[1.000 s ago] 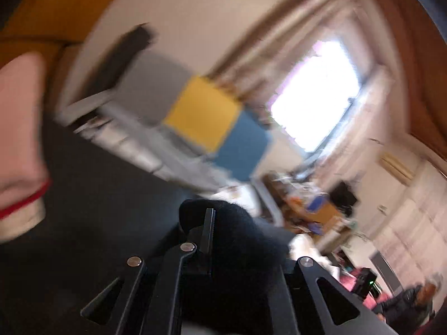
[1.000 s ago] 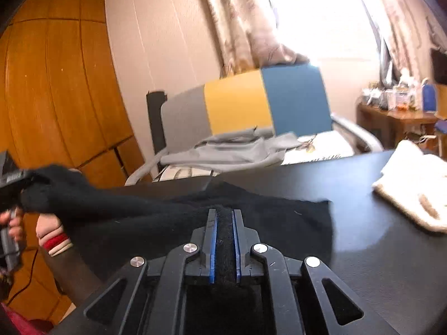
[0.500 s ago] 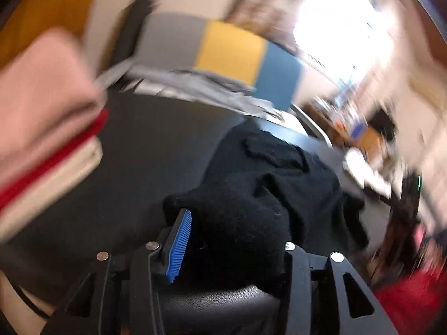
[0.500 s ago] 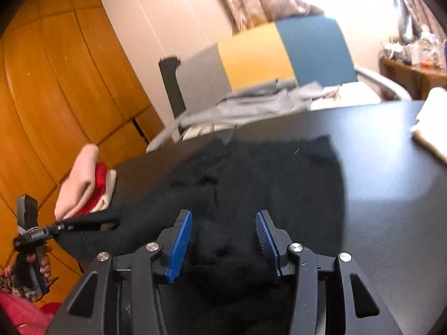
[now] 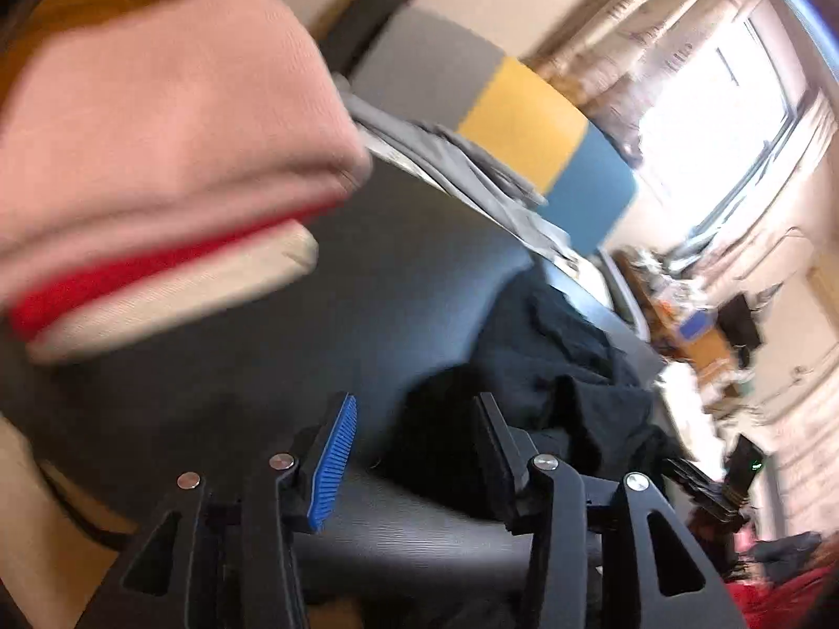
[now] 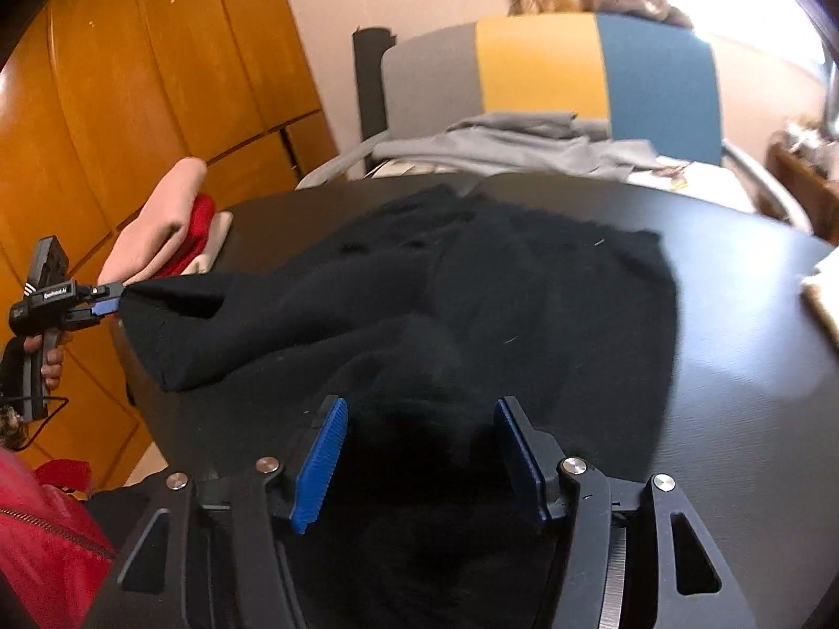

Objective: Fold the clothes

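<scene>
Both grippers stand with jaws apart, having just been opening. Right gripper (image 6: pixel 419 451): the black garment (image 6: pixel 472 288) lies crumpled on the dark table (image 6: pixel 734 367), one bunched edge between the blue pads, not pressed. Left gripper (image 5: pixel 414 435): a fold of the garment lies against its right finger only. Folded pink, red and cream clothes (image 5: pixel 157 167) sit stacked nearby.
</scene>
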Tool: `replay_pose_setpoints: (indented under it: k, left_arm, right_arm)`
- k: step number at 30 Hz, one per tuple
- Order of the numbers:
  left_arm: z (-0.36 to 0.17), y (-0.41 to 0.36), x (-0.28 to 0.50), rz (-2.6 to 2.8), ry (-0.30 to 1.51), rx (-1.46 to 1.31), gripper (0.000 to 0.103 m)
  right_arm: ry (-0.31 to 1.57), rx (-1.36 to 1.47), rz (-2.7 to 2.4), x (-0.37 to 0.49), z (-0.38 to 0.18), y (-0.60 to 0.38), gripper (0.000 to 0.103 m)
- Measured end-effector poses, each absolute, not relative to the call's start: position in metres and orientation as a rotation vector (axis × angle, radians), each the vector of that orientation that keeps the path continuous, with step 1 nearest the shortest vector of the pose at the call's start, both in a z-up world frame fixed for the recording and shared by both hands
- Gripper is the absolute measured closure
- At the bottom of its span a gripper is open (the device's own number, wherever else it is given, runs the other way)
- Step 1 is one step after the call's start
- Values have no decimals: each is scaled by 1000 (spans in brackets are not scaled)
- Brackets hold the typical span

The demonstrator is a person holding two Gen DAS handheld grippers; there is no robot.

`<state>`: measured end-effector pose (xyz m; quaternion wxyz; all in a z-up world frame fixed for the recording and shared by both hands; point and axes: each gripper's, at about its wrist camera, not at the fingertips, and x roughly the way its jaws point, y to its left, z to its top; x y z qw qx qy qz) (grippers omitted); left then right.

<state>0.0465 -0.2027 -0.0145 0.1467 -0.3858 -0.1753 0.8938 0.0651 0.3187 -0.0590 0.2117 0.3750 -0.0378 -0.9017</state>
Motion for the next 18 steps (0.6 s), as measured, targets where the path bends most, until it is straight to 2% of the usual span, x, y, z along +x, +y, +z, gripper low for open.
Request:
replay_pose_setpoints:
  k: [4, 12, 16, 18]
  left_arm:
    - [3, -150, 64, 2475, -167, -986, 52]
    - [-38, 11, 81, 2117, 609, -930, 51]
    - [-65, 34, 73, 2047, 913, -944, 50]
    - [-69, 32, 65, 2041, 979, -951, 49]
  right_arm:
    - [-4, 1140, -2516, 55, -79, 304, 45]
    - [-5, 1130, -2560, 54, -83, 298, 44]
    - [-18, 1121, -2556, 59, -83, 298, 41]
    - [-5, 1124, -2544, 59, -83, 295, 37]
